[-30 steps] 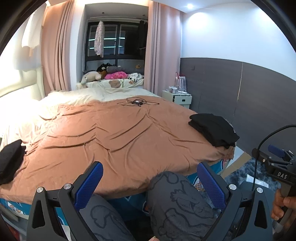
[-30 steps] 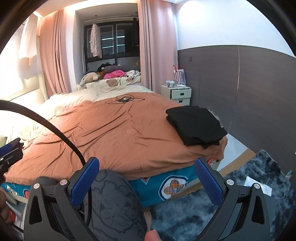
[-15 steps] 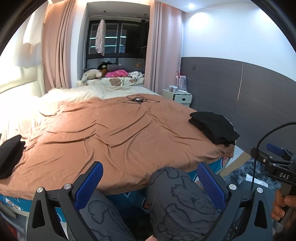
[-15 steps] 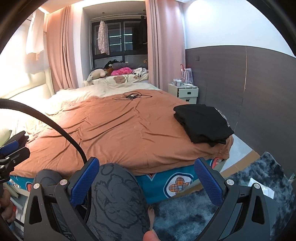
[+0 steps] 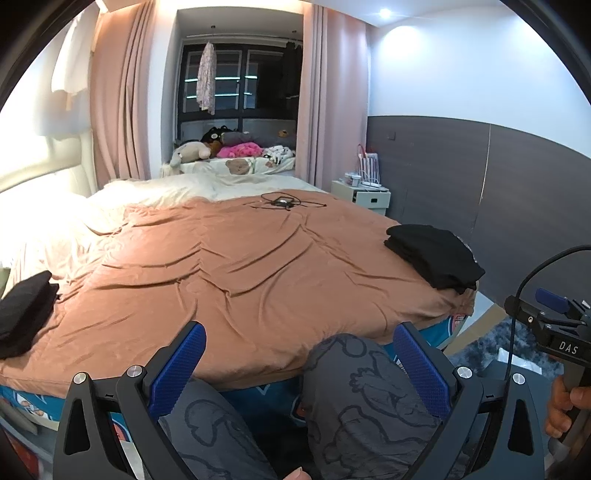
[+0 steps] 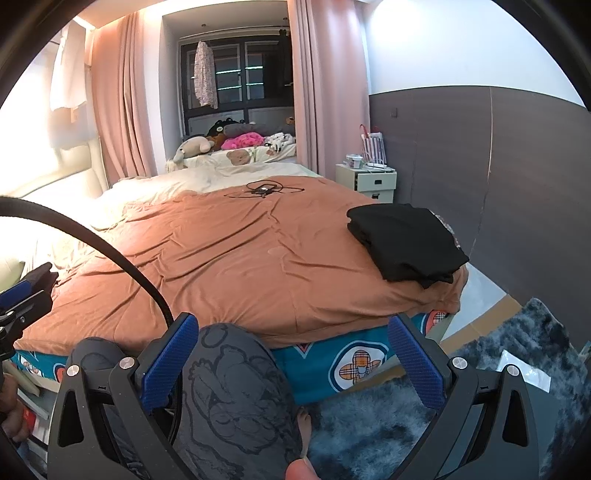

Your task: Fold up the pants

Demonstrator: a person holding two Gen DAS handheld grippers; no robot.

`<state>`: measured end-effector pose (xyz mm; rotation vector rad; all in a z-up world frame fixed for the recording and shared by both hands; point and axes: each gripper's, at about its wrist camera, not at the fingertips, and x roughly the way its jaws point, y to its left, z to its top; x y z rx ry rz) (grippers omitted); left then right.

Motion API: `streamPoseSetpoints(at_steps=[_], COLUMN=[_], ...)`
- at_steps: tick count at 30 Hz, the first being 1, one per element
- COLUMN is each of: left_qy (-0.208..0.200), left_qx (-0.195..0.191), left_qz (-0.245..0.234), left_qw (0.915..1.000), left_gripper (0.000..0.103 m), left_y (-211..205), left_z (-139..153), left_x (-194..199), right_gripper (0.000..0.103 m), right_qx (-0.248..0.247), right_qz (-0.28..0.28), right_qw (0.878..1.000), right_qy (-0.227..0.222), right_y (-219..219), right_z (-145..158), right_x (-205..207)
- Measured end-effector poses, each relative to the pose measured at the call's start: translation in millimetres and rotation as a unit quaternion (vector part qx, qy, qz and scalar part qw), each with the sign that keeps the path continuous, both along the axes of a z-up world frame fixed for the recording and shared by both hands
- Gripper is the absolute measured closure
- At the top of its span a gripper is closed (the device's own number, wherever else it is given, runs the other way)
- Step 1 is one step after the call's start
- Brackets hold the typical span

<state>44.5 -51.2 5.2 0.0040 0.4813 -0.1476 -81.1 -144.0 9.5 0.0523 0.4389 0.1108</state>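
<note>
Pants [image 6: 406,240] folded on the bed [image 6: 240,258] corner, second dark pile [image 5: 22,314] edge-cropped; both claws [image 5: 299,369] [image 6: 291,354] agape, empty.

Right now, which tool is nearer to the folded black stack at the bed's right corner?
Right. The right tool sits nearer the black stack; the left tool is farther left.

Room is showing bright and evenly lit. A ceiling spot [image 5: 385,13] is glowing at top, throwing a soft pool on the white wall [image 5: 461,66]. Strong glare is washing out the left side, bleaching the cream bedding [image 5: 55,229] and headboard [image 6: 48,184]. The window [image 6: 236,74] is reading dark. Fisheye is bowing the wall lines and curtains [image 5: 118,103]; black vignette is ringing both views. Focus is holding sharp throughout; soft shadows are sitting in the bedspread [image 6: 240,251] creases.
</note>
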Motion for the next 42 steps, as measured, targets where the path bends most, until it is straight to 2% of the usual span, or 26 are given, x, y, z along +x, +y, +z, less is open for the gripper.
streamPoseSetpoints(at_steps=[25, 42], left_qy=[-0.005, -0.008], left_qx=[0.01, 0.002], left_qz=[-0.002, -0.003], left_qw=[0.9999, 1.0], left_gripper=[0.0, 0.0], left_y=[-4.0, -3.8], left_z=[2.5, 5.3], left_x=[-6.6, -9.7], right_gripper=[0.0, 0.0], right_qx=[0.002, 0.0], right_qz=[0.002, 0.001], right_qw=[1.0, 1.0], right_qy=[0.006, 0.006], right_y=[7.5, 8.4], right_z=[3.6, 4.8], right_x=[1.7, -0.9])
